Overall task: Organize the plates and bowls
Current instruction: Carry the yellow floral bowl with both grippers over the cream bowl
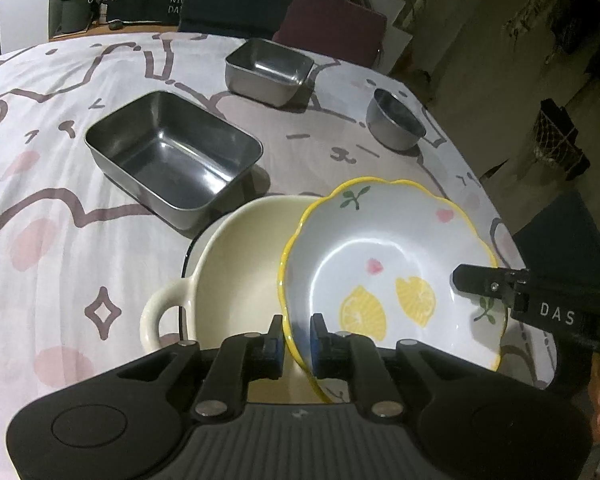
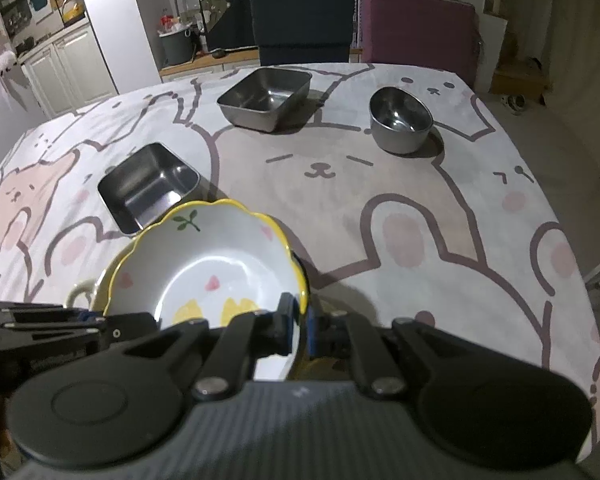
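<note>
Both grippers are on the lemon-print plate (image 1: 384,276) at once, one at each side of its wavy yellow rim. The left gripper (image 1: 298,338) has the near-left edge of the rim running between its blue pads (image 1: 315,344), and there's a sliver of daylight there: the jaws sit loose around the rim, not clamped. The right gripper (image 2: 300,320) is clenched on the plate's opposite edge, rim pinched tight between its fingers; from the left wrist view it shows as a black arm reaching in over the plate's right side. The plate hangs tilted over the cream handled bowl (image 1: 236,264), overlapping that bowl's right half, its low edge down inside. Beyond, on the bunny-print tablecloth (image 2: 440,220), stand a large steel tray (image 1: 172,156) just behind the cream bowl, a smaller steel tray (image 1: 268,70) further back, and a round steel bowl (image 1: 396,124) well off to the right.
</note>
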